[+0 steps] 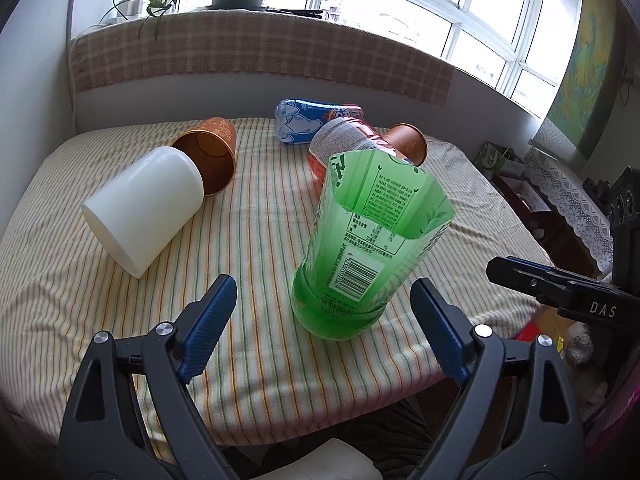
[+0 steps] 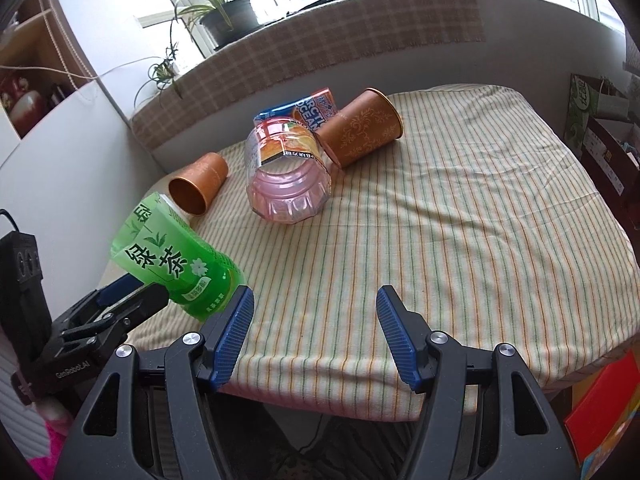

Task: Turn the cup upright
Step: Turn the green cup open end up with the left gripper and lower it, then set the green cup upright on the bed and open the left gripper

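Observation:
A green cut-off tea bottle cup point(image 1: 352, 264) stands on its base with its open end up, leaning a little, near the table's front edge. My left gripper point(image 1: 323, 284) is open around its lower part, and both blue pads are clear of it. In the right wrist view the green cup point(image 2: 176, 264) is at the left, with the left gripper point(image 2: 124, 300) at its base. My right gripper point(image 2: 315, 292) is open over the striped cloth with nothing between its fingers.
Lying on their sides on the striped tablecloth point(image 1: 260, 360) are a white cup point(image 1: 148, 204), a copper cup point(image 1: 212, 156), a blue cup point(image 1: 304, 120), a pink clear cup point(image 1: 344, 140) and a second copper cup point(image 1: 406, 142). A wall and windowsill stand behind.

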`<state>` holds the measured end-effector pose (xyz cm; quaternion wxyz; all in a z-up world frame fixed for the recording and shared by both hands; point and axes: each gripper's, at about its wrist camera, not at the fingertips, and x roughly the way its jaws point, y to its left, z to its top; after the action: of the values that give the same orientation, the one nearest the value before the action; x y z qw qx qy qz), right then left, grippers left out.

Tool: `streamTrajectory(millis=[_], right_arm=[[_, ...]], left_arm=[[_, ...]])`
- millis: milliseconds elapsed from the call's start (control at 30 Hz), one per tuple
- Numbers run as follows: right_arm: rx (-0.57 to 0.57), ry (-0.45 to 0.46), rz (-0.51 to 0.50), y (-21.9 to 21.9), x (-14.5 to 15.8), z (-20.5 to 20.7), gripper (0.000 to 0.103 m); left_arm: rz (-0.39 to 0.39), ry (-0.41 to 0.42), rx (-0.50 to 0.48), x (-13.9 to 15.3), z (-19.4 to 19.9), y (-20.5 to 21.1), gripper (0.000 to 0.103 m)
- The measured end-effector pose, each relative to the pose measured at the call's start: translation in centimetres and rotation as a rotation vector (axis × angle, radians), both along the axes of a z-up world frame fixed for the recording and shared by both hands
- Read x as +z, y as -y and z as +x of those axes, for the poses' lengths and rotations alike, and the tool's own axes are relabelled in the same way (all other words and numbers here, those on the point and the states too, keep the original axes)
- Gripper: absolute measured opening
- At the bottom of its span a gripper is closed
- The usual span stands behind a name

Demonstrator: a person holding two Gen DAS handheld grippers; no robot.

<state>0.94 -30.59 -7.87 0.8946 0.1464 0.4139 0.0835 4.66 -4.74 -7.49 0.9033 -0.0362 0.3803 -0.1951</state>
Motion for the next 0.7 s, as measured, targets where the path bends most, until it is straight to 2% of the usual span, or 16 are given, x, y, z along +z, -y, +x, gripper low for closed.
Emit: streamTrajectory(millis=[200, 533, 700], right_arm=[[0.019, 0.05, -0.062, -1.4, 1.0, 0.1, 0.063], [0.024, 0.149, -0.139, -3.4, 2.8, -0.8, 0.063], [0.012, 0.214, -0.177, -4.1, 3.8, -1.7, 0.072]], left_arm=[[0.05, 0.041, 0.031, 0.7, -1.6, -1.2, 0.091], [0.081, 0.224, 0.224, 4.3, -4.2, -3.9, 0.091], [0.084, 0.282, 0.276, 5.5, -5.2, -4.2, 0.091]])
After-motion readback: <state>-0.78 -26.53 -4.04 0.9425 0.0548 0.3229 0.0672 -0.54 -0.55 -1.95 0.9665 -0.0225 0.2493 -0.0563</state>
